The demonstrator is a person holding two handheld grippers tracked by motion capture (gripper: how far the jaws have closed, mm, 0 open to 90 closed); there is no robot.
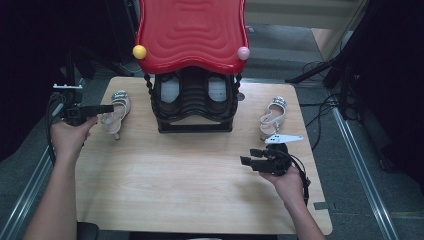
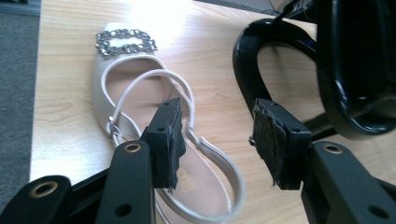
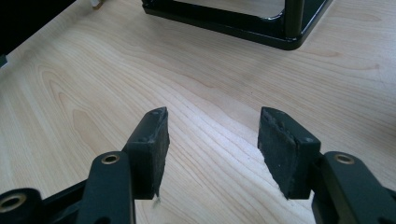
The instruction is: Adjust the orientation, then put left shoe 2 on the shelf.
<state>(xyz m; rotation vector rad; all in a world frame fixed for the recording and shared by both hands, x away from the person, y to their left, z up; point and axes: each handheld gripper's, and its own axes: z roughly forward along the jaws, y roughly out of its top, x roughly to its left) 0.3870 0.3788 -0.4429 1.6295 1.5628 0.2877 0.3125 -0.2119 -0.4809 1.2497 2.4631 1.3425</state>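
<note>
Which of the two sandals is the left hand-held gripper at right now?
The sandal left of the black rack. The left hand-held gripper hangs open over its straps; the other sandal lies right of the rack.

No text, label, brand, number or sign can be read anywhere in these views.

Light wood table [image 1: 200, 175]: black rack [image 1: 195, 107] centre, sandal [image 1: 116, 112] left, sandal [image 1: 274, 115] right.
</note>
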